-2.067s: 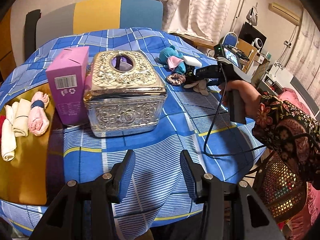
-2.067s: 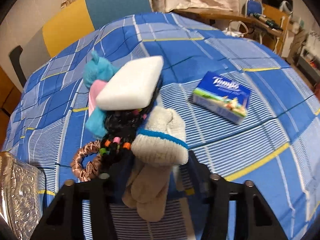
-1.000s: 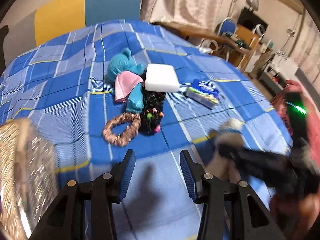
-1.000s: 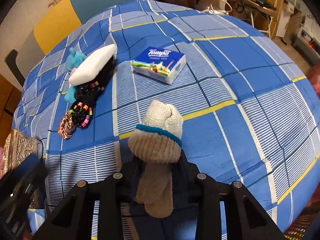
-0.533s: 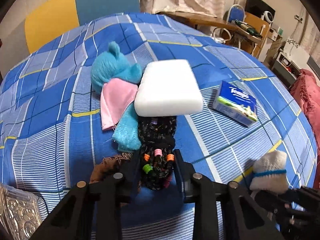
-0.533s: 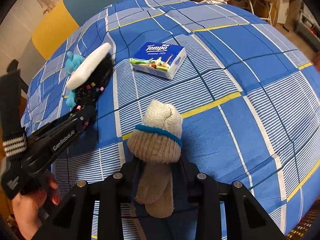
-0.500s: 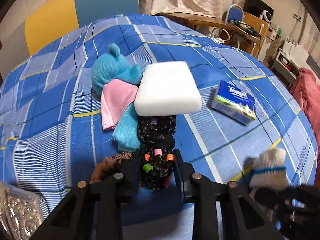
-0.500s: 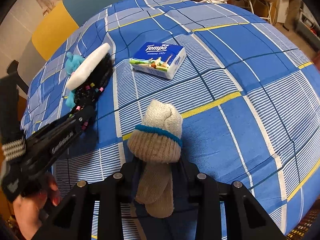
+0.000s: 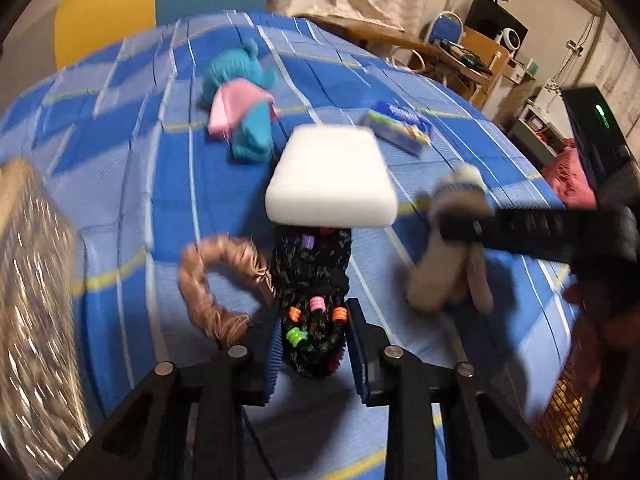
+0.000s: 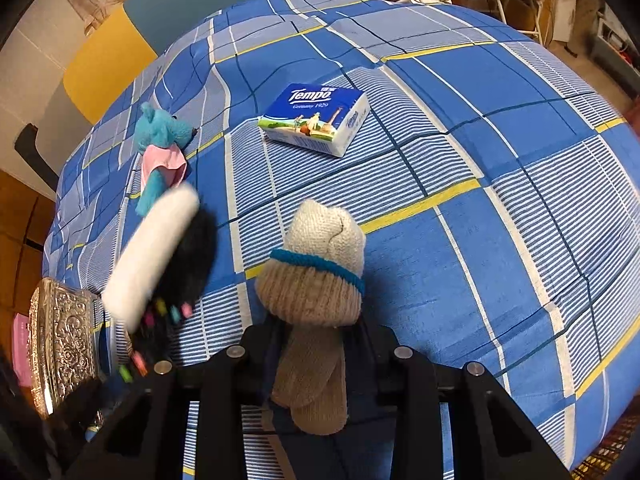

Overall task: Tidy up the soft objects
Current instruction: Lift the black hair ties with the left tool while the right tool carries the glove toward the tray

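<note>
Over table [image 10: 500,128], left claw [image 9: 314,344] pinched on black beaded scrunchie [image 9: 314,280], white sponge [image 9: 330,178] riding on top, lifted. Right claw [image 10: 316,344] clamped on rolled sock [image 10: 316,280]. Judgement: carry level and slow, or sponge slides off.

Both hand-held grippers are showing matte black frames studded with round silver screws. The left hand-held gripper [image 9: 314,346] is wearing ribbed blue pads [image 9: 271,354]. The right hand-held gripper [image 10: 316,344], at 3 o'clock in the left view, is glowing with a green light.
</note>
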`<state>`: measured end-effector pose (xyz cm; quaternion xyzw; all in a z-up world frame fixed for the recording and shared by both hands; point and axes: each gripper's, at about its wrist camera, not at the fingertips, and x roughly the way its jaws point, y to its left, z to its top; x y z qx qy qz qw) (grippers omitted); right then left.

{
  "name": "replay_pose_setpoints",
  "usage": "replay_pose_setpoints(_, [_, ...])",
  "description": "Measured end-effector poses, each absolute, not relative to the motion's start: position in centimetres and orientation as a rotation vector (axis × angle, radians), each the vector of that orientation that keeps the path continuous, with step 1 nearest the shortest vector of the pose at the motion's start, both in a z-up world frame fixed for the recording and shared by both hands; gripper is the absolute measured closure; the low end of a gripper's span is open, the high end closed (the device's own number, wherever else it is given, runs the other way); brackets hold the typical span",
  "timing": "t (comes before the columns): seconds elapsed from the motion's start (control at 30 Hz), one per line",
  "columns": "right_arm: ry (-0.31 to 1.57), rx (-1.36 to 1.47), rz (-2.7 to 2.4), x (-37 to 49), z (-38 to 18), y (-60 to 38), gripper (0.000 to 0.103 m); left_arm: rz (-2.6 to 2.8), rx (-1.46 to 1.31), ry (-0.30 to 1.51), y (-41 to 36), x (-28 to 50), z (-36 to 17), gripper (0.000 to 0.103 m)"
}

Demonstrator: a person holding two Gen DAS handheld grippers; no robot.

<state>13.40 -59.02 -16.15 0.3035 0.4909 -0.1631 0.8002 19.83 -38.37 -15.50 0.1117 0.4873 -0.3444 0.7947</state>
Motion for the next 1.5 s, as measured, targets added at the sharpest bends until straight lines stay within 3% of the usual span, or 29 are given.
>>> replay_pose_setpoints(0.07, [1.055,0.647,-0.349,13.5,-16.1,-58.9,0.069,-0.732,0.232,1.039,-38.4,19.8,-15.2,0.064])
replay_pose_setpoints(0.23, [1.056,0.648,-0.346,13.6,-16.2,-58.9,0.068,-0.72,0.264,1.044,-41.2,21.1,-14.4,0.06])
replay_pose_setpoints(0.3, [1.056,0.651,-0.344,13.7,-16.3,-59.0,0.068,-0.725,0.316,1.044,-42.6,21.5,-14.7,0.06])
replay_pose_setpoints(0.4, [1.055,0.657,-0.341,13.6,-16.2,-59.1,0.068,-0.724,0.36,1.105,-43.7,22.2,-15.6,0.069])
replay_pose_setpoints(0.47, [1.056,0.657,-0.341,13.5,-16.2,-59.2,0.068,-0.768,0.218,1.164,-43.0,23.2,-14.9,0.071])
replay_pose_setpoints(0.63, [1.055,0.658,-0.342,13.5,-16.2,-59.1,0.068,-0.934,-0.525,1.397,-38.7,26.9,-14.7,0.071])
replay_pose_setpoints(0.87, [1.054,0.654,-0.344,13.5,-16.2,-59.1,0.068,-0.963,-0.627,1.49,-36.8,25.2,-16.7,0.071])
replay_pose_setpoints(0.97, [1.052,0.658,-0.345,13.5,-16.2,-59.1,0.068,-1.073,-0.654,1.402,-37.1,24.5,-14.6,0.071])
replay_pose_setpoints(1.07, [1.052,0.646,-0.347,13.5,-16.2,-59.0,0.068,-0.931,-0.295,1.34,-38.8,24.4,-13.1,0.071])
replay_pose_setpoints(1.17, [1.053,0.65,-0.348,13.3,-16.1,-59.0,0.068,-0.986,-0.357,1.254,-37.7,23.7,-11.3,0.071])
replay_pose_setpoints(1.5, [1.037,0.624,-0.329,13.5,-15.9,-58.7,0.069,-0.996,-0.184,1.089,-34.8,19.6,-7.7,0.071])
